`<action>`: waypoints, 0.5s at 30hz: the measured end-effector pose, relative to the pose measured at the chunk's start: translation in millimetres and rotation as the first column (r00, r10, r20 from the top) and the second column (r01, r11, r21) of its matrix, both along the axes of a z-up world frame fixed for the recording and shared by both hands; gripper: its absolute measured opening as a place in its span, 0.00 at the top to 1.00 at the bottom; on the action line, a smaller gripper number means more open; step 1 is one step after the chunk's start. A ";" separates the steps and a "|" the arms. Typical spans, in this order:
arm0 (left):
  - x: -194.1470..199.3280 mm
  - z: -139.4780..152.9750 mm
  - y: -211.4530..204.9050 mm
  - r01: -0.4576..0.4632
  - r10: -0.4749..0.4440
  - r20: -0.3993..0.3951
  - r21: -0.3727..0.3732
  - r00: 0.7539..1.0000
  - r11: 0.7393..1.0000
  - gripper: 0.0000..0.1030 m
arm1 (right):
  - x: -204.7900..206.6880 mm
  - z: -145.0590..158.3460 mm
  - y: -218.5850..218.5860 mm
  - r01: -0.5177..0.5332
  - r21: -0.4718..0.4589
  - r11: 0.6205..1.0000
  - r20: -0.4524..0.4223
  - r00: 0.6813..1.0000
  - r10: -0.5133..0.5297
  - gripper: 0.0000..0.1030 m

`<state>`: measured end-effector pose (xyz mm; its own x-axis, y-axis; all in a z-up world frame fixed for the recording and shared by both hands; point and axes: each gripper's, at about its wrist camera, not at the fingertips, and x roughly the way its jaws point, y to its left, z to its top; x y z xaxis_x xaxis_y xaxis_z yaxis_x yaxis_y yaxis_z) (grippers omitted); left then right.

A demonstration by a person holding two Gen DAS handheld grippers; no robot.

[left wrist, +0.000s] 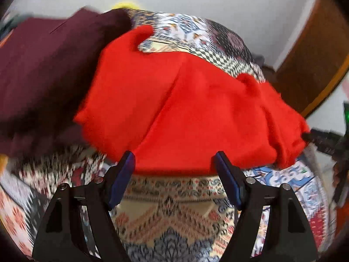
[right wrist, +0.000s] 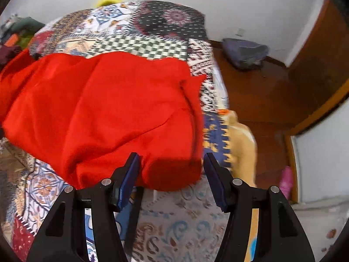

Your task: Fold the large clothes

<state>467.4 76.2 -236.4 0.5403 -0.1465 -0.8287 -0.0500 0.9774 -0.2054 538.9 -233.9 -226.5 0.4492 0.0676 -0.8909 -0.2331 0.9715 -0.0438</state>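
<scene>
A red garment [left wrist: 185,109] lies partly folded on a patterned bedspread [left wrist: 174,207]. My left gripper [left wrist: 174,159] is open, its blue-padded fingertips just over the garment's near edge, and neither pad presses the cloth. In the right wrist view the same red garment [right wrist: 104,113] reaches the right side of the bedspread [right wrist: 139,41]. My right gripper [right wrist: 172,159] is open too, straddling the near right corner of the red cloth without squeezing it. The right gripper's black body [left wrist: 322,139] shows at the garment's right end in the left wrist view.
A dark maroon garment [left wrist: 48,76] lies left of the red one, overlapping it. Right of the bed is a brown wooden floor [right wrist: 272,100] with a grey-blue bag [right wrist: 244,52] by the white wall. A tan cloth [right wrist: 242,144] hangs off the bed's right edge.
</scene>
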 end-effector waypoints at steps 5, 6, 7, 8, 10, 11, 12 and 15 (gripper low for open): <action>-15.7 -14.3 33.8 -0.107 0.100 -0.046 -0.194 0.994 0.975 0.24 | -15.0 11.3 -7.9 0.023 0.086 0.996 0.010 1.000 -0.024 0.45; -17.2 -17.9 39.6 -0.135 0.126 -0.054 -0.221 0.991 0.966 0.24 | -18.8 13.9 -11.0 0.032 0.115 0.993 0.011 0.999 -0.034 0.45; -16.1 -21.2 43.6 -0.148 0.135 -0.066 -0.253 0.989 0.956 0.24 | -22.8 15.1 -14.4 0.044 0.137 0.990 0.010 0.999 -0.046 0.45; -14.1 -24.3 46.6 -0.153 0.136 -0.076 -0.287 0.988 0.946 0.25 | -26.5 15.7 -17.8 0.055 0.162 0.985 0.004 0.998 -0.057 0.45; -8.3 -30.9 50.5 -0.161 0.134 -0.098 -0.354 0.986 0.921 0.25 | -31.6 14.4 -27.0 0.078 0.234 0.969 -0.033 0.997 -0.072 0.45; -4.7 -34.3 51.6 -0.163 0.131 -0.107 -0.385 0.986 0.908 0.25 | -32.7 11.8 -31.2 0.096 0.266 0.959 -0.058 0.995 -0.084 0.45; 1.2 -38.5 51.8 -0.159 0.121 -0.116 -0.423 0.986 0.892 0.25 | -34.0 9.2 -35.8 0.117 0.303 0.946 -0.088 0.992 -0.094 0.45; 15.8 -47.2 50.5 -0.165 0.117 -0.131 -0.469 0.985 0.867 0.25 | -31.4 -2.0 -45.7 0.178 0.418 0.891 -0.164 0.979 -0.119 0.45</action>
